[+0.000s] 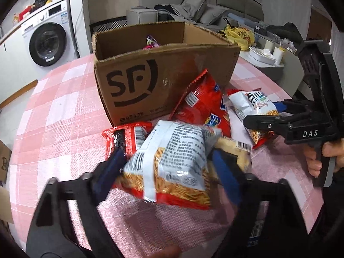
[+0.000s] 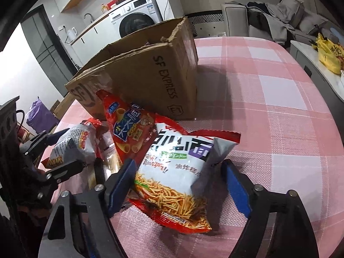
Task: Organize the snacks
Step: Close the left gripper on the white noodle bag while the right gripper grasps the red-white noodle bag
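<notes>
Pink-and-white checked cloth covers the round table (image 1: 53, 111), on which an open brown cardboard box (image 1: 150, 81) printed with black courier lettering is set, its top flaps gone and a small pink packet (image 1: 150, 43) seen inside it. Against the box's near corner a red snack bag with cone-shaped crisps pictured on it (image 2: 129, 129) is leaned, and the other bags are heaped just in front.

A white-and-red bag of fried noodle sticks, printed side down (image 1: 172, 163), is bracketed by the left gripper (image 1: 169, 167); its blue pads (image 1: 225, 174) are pressed against both edges of the bag, so it is clenched on that bag (the bag's far end rests on a flat red packet with a barcode (image 1: 129, 137)). A second white-and-red noodle-stick bag, face up (image 2: 178, 172), lies between the fingers of the right gripper (image 2: 180, 185). One blue pad (image 2: 122, 182) is touching its edge, while a clear gap is left at the other pad, so nothing is grasped there. A hand (image 1: 329, 157) is seen on the right gripper's handle.
</notes>
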`<move>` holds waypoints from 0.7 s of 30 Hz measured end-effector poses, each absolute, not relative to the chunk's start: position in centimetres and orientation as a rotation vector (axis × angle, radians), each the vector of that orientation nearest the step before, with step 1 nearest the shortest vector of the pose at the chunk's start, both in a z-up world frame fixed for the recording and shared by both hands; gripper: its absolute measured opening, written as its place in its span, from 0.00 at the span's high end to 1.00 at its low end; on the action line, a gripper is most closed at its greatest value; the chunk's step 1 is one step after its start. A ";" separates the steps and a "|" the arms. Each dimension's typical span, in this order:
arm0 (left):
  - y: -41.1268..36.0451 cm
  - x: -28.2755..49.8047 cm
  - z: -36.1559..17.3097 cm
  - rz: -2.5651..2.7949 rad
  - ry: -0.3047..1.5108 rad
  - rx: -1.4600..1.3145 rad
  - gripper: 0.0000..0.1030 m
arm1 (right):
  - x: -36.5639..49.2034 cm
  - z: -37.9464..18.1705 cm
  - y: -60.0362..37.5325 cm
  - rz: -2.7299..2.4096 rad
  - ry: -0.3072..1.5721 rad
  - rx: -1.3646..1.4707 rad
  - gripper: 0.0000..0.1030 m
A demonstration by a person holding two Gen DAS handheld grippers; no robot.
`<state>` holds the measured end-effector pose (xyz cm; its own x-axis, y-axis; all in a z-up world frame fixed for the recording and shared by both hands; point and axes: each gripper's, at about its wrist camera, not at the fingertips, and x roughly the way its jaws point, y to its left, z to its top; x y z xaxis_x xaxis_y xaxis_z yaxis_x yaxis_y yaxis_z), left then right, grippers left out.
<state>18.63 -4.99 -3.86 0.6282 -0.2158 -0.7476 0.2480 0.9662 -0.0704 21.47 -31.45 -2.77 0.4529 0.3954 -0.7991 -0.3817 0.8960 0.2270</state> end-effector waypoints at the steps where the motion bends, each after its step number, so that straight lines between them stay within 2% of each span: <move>1: -5.0 18.7 -3.9 -0.267 0.853 0.042 0.37 | 21.4 -2.7 -31.4 0.482 0.990 0.016 0.21; 7: -4.9 18.3 -3.4 -0.309 0.823 0.033 0.55 | 21.2 -2.5 -31.5 0.492 0.988 0.020 0.23; 15: -4.2 18.2 -2.6 -0.313 0.796 -0.005 0.56 | 21.0 -1.7 -31.4 0.509 0.967 0.020 0.23; 19: -3.7 18.2 -2.0 -0.304 0.780 -0.018 0.56 | 20.9 -1.8 -31.3 0.499 0.969 0.007 0.32; 21: -3.6 18.1 -1.7 -0.297 0.775 -0.023 0.56 | 20.9 -1.7 -31.5 0.497 0.970 0.008 0.39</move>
